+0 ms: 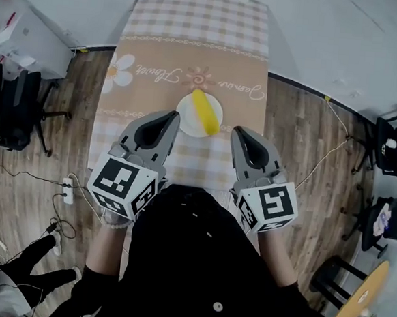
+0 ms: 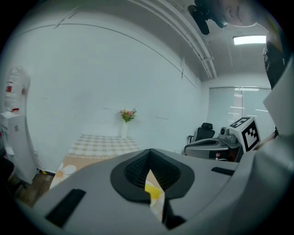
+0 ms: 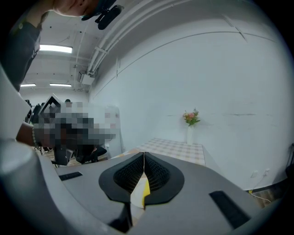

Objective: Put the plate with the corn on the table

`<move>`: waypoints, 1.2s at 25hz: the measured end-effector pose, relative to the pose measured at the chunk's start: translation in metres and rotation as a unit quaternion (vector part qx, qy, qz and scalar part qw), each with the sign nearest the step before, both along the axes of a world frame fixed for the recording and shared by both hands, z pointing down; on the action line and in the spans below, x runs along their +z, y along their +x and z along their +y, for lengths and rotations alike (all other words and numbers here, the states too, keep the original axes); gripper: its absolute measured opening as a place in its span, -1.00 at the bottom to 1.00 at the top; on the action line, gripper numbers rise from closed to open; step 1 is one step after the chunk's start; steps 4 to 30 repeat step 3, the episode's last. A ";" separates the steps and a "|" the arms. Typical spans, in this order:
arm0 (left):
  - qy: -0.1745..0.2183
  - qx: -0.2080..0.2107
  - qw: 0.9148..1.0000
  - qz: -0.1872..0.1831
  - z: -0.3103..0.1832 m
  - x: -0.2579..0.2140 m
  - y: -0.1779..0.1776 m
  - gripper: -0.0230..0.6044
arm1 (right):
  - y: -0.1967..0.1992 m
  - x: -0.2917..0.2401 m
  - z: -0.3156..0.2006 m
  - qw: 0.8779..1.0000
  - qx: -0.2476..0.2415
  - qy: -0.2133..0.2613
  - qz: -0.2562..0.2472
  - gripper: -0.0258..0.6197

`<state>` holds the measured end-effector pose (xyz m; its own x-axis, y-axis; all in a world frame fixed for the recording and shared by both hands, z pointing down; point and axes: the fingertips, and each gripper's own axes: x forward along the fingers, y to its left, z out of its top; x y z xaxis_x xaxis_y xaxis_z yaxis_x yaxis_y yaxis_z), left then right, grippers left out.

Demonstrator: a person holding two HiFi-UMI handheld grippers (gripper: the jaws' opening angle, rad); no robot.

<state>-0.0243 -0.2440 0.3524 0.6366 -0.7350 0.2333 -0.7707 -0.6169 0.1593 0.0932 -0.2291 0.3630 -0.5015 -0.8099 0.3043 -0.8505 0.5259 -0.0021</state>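
One white plate (image 1: 186, 111) sits on the table (image 1: 161, 21), toward its near edge, with a yellow corn cob (image 1: 205, 112) lying across it. Your left gripper (image 1: 172, 120) is just beside the plate's left rim and your right gripper (image 1: 239, 134) near its right. Both pairs of jaws are together, clamping nothing.

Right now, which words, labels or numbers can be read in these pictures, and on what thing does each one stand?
Beige checked tablecloth: cursive words beside the printed flowers, upside down, too blurred to read.
Black-and-white marker cubes on the left gripper and right gripper: square codes, no letters.
White water dispenser: red label, too small to read.
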 end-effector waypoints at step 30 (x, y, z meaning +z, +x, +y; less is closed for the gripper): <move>-0.005 -0.005 1.000 -0.002 -0.001 0.001 -0.002 -0.88 | 0.000 0.000 0.001 1.000 0.000 0.000 0.003 -0.79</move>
